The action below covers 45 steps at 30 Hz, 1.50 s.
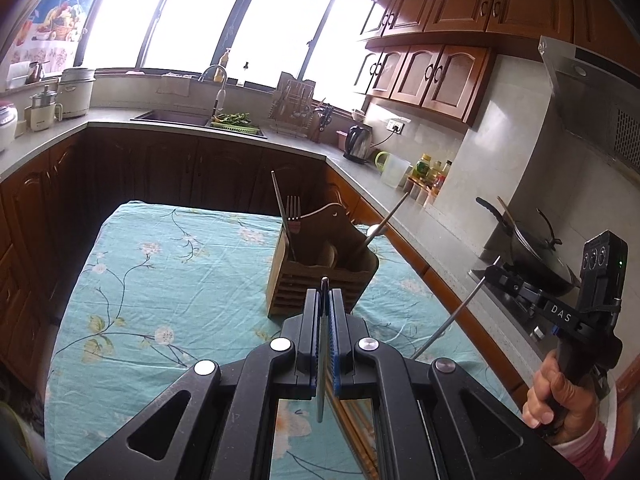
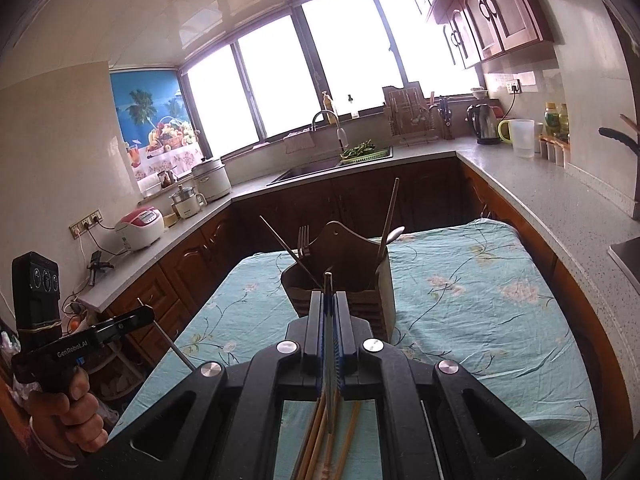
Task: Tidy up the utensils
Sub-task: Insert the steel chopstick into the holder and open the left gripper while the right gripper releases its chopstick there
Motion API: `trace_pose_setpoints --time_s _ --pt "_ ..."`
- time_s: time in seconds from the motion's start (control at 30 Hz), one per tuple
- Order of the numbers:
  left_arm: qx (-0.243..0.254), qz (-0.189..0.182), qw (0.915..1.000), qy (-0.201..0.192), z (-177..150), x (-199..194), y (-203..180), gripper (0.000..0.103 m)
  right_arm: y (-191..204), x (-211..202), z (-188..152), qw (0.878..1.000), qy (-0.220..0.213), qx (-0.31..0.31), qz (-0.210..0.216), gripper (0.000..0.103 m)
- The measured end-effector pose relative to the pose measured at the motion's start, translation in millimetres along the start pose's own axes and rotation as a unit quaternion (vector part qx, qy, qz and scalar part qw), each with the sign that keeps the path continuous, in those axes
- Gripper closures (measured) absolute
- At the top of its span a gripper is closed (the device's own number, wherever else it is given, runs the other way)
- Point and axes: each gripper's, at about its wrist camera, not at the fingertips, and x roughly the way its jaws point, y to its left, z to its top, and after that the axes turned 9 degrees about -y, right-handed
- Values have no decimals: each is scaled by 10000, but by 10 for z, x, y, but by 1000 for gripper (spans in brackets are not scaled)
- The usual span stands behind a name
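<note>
Two grippers, both clamped on thin metal sticks: left gripper (image 1: 325, 286) pinches a chopstick (image 1: 321, 360) edge-on between its pads; right gripper (image 2: 329, 280) holds another one (image 2: 329, 344). Step, I'd say: carry to holder (image 1: 320, 276), which stands near the table's far right edge on the floral cloth (image 1: 160, 280). It already has a fork (image 1: 293, 208), spoon (image 1: 376, 231) & a chopstick (image 1: 280, 204) inside. Next: tip each stick upright over a free slot, then let go. Those upright handles crowd the opening. Bamboo chopsticks (image 2: 320, 440) lie at the near edge, w/ kettle (image 1: 357, 142) & wok (image 1: 532, 256) off on the counter.
</note>
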Motion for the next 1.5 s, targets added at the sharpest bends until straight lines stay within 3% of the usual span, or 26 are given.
trace_pose_setpoints --time_s 0.43,0.77,1.17,1.5 --pt "58 31 9977 -681 485 395 49 101 -111 289 668 9974 -707 -14 -163 99" --pt "-181 117 9939 -1083 694 1031 210 101 -191 657 989 9929 -1133 28 -352 99" --pt "-475 374 9936 -956 383 1884 407 100 -268 1133 689 9937 -960 -106 -569 99" --pt "-521 454 9951 -713 162 2265 515 100 -436 1409 345 9961 -562 96 -678 99"
